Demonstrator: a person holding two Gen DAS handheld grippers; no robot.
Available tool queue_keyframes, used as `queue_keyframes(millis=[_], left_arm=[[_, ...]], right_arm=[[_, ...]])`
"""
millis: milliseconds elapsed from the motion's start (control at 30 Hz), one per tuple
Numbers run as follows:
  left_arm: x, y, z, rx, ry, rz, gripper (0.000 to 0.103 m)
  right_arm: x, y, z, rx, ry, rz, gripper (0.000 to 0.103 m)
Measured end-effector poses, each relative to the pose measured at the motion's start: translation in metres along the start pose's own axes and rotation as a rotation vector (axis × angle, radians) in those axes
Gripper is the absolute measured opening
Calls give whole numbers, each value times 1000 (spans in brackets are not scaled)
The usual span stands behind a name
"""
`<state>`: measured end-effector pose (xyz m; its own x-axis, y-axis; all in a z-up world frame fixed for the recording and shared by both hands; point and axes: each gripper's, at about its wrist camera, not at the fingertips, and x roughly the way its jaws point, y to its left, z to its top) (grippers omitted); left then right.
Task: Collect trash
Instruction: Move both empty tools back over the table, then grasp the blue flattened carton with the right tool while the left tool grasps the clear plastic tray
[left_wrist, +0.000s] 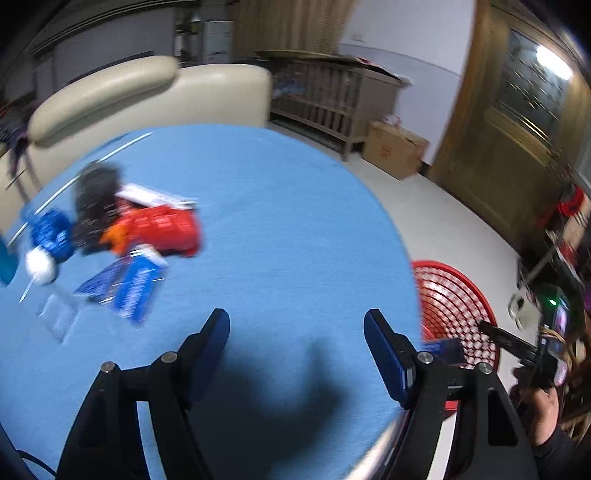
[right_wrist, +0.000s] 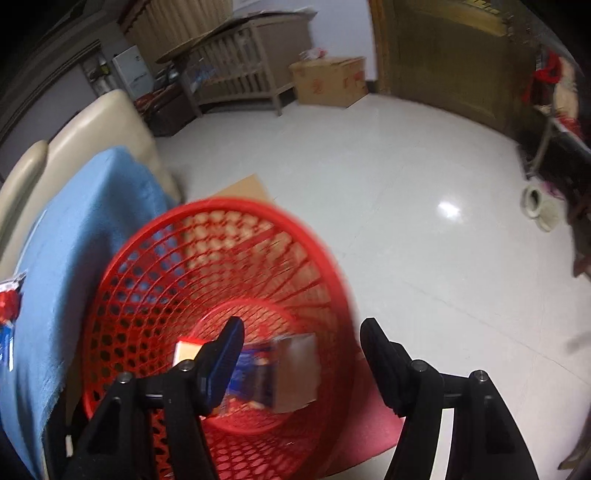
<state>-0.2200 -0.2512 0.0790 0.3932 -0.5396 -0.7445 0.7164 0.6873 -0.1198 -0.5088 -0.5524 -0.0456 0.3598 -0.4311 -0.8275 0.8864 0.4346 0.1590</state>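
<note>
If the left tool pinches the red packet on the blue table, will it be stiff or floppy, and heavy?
The red packet looks like a crumpled, thin wrapper, so it is probably floppy and light. Its surface seems glossy, so it may slip between the pads. The picture is blurred, so any contents cannot be judged.

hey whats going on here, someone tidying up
Yes, a person with a gripper in each hand is clearing trash off a table with a blue cloth. The right gripper hangs open above a red mesh basket on the floor, where a blurred carton already sits inside. The left gripper is open and empty over the table, with a pile of wrappers not yet collected.
</note>
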Motion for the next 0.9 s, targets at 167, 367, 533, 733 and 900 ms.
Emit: queue_keyframes(millis=[167, 367, 533, 733, 900], left_arm=[[-15, 58, -6, -125, -34, 105, 76], [-31, 126, -20, -258, -56, 214, 76], [-44, 159, -31, -339, -73, 272, 76], [-55, 190, -41, -401, -86, 315, 76], [-59, 207, -49, -440, -92, 332, 76]], right_arm=[[-33, 0, 23, -15, -116, -50, 70], [-79, 81, 32, -192, -214, 120, 70], [-107, 180, 14, -440, -189, 359, 70], [-110, 300, -38, -728, -108, 544, 70], [-104, 364, -74, -902, -45, 618, 70]])
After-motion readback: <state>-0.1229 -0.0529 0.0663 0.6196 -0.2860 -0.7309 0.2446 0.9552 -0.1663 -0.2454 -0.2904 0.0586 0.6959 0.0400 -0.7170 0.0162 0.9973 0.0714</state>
